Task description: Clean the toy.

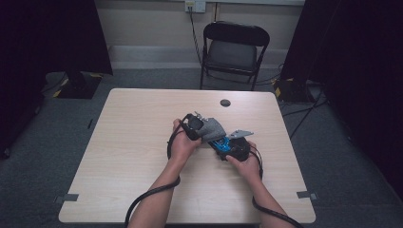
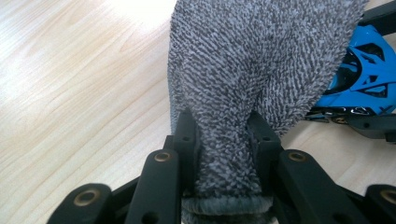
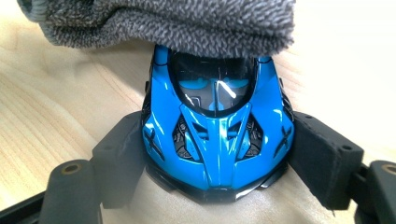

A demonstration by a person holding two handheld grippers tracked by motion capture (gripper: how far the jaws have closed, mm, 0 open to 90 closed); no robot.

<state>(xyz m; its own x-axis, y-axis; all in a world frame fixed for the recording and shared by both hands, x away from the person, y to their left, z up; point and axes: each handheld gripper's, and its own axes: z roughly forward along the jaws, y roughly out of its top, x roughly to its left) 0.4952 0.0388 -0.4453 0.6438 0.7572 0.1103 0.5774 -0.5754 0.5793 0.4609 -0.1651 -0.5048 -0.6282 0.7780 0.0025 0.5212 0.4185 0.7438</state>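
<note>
A grey terry cloth (image 1: 214,128) is pinched between the jaws of my left gripper (image 1: 194,127); in the left gripper view the cloth (image 2: 243,70) bunches between the two black jaws and fans out ahead. My right gripper (image 1: 234,148) is shut on a blue toy car (image 1: 222,145). In the right gripper view the car (image 3: 217,140) sits nose toward the camera, both pads (image 3: 322,158) pressing its sides. The cloth (image 3: 163,21) lies over the car's far end. The car (image 2: 364,70) also appears at the right of the left gripper view.
The light wooden table (image 1: 142,142) has a round grommet (image 1: 225,102) near its far edge. A black folding chair (image 1: 234,50) stands behind the table. Tape marks (image 1: 70,197) sit at the table's near corners. Cables trail from both grippers toward the near edge.
</note>
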